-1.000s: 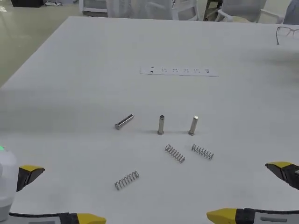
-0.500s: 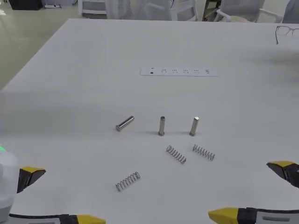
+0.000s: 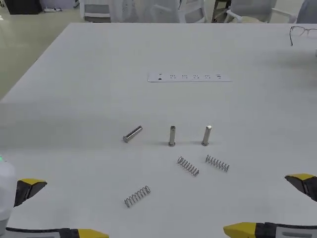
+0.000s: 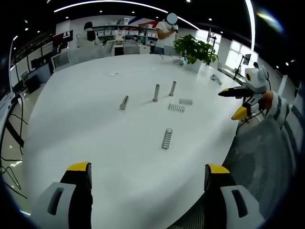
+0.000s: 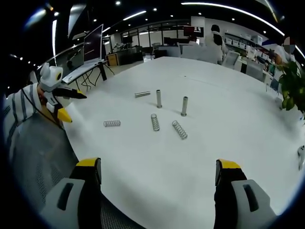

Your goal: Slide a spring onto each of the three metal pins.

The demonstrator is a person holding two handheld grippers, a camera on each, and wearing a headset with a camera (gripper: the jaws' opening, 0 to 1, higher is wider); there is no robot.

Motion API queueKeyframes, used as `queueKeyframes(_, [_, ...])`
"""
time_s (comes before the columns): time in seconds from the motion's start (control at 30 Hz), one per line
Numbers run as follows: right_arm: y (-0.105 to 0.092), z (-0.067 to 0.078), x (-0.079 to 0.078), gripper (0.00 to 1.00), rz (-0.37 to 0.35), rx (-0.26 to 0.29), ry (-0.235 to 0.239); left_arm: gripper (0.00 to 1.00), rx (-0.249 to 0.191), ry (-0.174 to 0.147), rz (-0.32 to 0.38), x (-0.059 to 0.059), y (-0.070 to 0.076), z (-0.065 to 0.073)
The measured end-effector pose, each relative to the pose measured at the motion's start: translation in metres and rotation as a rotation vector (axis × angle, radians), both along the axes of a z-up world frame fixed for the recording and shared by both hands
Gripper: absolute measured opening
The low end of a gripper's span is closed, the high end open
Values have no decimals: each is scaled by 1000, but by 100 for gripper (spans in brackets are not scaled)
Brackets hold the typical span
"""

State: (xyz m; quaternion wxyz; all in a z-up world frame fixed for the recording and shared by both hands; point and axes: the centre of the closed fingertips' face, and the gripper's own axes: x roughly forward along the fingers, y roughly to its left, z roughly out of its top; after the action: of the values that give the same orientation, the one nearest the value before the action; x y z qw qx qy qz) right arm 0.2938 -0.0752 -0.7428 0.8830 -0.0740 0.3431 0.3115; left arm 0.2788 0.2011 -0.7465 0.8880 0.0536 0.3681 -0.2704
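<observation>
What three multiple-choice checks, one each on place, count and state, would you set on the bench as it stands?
1. Where does the lone spring lie?
A) left of the middle spring and right spring, nearer the person
B) between the two upright pins
C) on a pin

2. How many pins stand upright?
A) one
B) two
C) three

3. How is the left tool?
A) shut on a spring
B) shut on a pin
C) open, empty

1 A: it lies apart, toward the near edge.
2 B: the middle pin and right pin stand, the left pin lies on its side.
3 C: its jaws stand wide apart with nothing between them.
</observation>
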Motion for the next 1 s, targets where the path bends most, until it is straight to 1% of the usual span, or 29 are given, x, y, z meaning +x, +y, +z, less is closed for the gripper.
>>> queueKeyframes(0.2, [-1, -1, -1, 98, -14, 8, 2, 95, 11, -10, -5, 6, 5, 5])
queueKeyframes(0.43, [1, 2, -1, 98, -16, 17, -7, 95, 27, -10, -28, 13, 7, 7])
queueKeyframes(0.63, [2, 2, -1, 98, -12, 11, -7, 94, 42, -11, -54, 19, 10, 6])
queueKeyframes(0.9, [3, 2, -2, 97, -16, 14, -3, 92, 57, -3, -59, 29, 18, 4])
queueKeyframes(1.0, [3, 3, -1, 97, -22, 14, -8, 92, 63, 7, -68, 31, 19, 2])
